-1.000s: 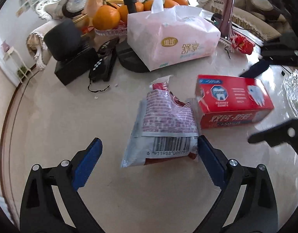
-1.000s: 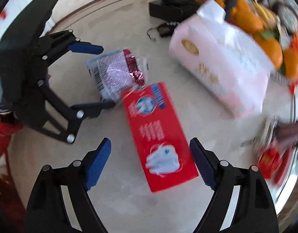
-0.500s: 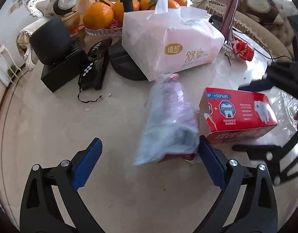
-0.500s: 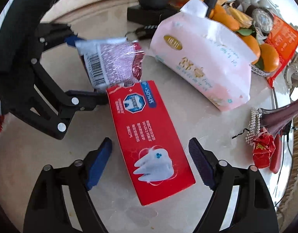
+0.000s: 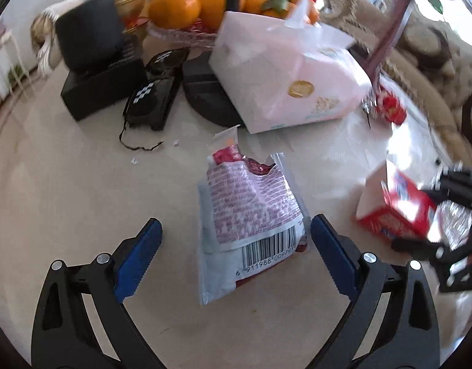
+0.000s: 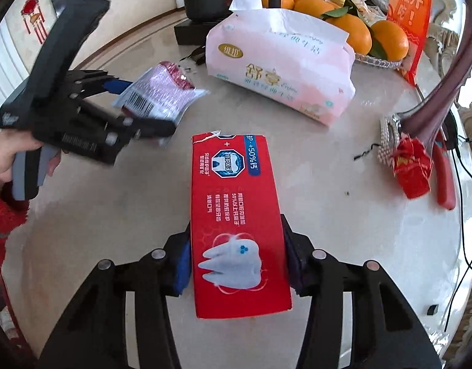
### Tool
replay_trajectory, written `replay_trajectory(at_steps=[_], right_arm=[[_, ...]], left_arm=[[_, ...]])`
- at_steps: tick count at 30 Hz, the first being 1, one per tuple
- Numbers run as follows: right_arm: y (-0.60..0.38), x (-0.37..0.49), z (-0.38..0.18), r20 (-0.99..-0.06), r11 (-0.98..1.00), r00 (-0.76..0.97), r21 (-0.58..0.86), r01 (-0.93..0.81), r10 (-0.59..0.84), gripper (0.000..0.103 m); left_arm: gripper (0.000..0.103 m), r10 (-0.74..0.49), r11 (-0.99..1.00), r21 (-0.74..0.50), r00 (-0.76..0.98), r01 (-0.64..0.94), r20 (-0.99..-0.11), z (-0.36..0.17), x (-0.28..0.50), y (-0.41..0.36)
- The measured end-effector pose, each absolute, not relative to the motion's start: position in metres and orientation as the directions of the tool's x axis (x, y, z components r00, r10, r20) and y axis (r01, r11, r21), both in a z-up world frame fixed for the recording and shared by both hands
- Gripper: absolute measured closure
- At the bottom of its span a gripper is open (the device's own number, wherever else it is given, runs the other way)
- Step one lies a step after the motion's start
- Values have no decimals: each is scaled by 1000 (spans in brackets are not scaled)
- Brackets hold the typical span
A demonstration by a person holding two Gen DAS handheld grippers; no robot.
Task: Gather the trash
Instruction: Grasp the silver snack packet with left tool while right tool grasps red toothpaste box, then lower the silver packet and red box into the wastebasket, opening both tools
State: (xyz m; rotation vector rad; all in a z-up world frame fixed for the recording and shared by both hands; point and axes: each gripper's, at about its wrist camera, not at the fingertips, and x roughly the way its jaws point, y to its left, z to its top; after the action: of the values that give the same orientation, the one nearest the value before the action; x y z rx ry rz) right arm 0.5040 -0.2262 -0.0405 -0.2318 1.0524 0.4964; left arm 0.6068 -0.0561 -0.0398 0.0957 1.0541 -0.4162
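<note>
Closing on the red toothpaste box (image 6: 237,233), the right gripper (image 6: 236,253) is pressing its blue pads against both long sides — box lying flat on the pale marble table (image 6: 343,215). Beside it, the left gripper (image 5: 234,253) is standing wide apart around a torn snack wrapper (image 5: 251,224); its right pad is touching the wrapper's edge, the left pad well clear. Sitting behind both — a pink tissue pack (image 6: 279,61) and oranges (image 6: 386,40).
</note>
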Motion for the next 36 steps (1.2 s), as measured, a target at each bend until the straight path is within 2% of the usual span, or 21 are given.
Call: replay_trajectory(at_steps=[2, 3, 9, 15, 17, 21, 25, 30, 36], right_arm=[[-228, 503, -40, -871, 869, 409, 42, -492, 274, 56], [-228, 500, -40, -869, 872, 412, 41, -488, 272, 56], [-234, 482, -33, -854, 885, 442, 44, -464, 274, 56], [-261, 445, -21, -818, 914, 496, 83, -398, 290, 56], [-263, 435, -19, -807, 917, 498, 126, -379, 317, 56], [-258, 400, -13, -793, 920, 522, 120, -373, 315, 56], [-247, 342, 2, -766, 928, 571, 89, -362, 296, 56], [-229, 234, 30, -684, 931, 664, 62, -359, 302, 56], [-208, 83, 27, -668, 919, 655, 116, -378, 353, 56]], left_arm=[[37, -249, 933, -86, 452, 350, -857, -38, 606, -56], [61, -218, 936, -47, 471, 348, -855, -36, 605, -57], [66, -183, 941, -6, 497, 337, -848, -32, 599, -64], [66, -198, 946, -14, 544, 324, -815, -16, 571, -54], [66, -197, 946, -5, 562, 325, -803, -9, 553, -49], [66, -214, 939, 1, 588, 343, -780, 7, 504, -39], [66, -260, 931, -22, 617, 365, -743, 28, 429, -28], [66, -296, 905, 22, 668, 424, -683, 54, 299, -27], [66, -365, 890, -58, 631, 453, -684, 43, 158, -20]])
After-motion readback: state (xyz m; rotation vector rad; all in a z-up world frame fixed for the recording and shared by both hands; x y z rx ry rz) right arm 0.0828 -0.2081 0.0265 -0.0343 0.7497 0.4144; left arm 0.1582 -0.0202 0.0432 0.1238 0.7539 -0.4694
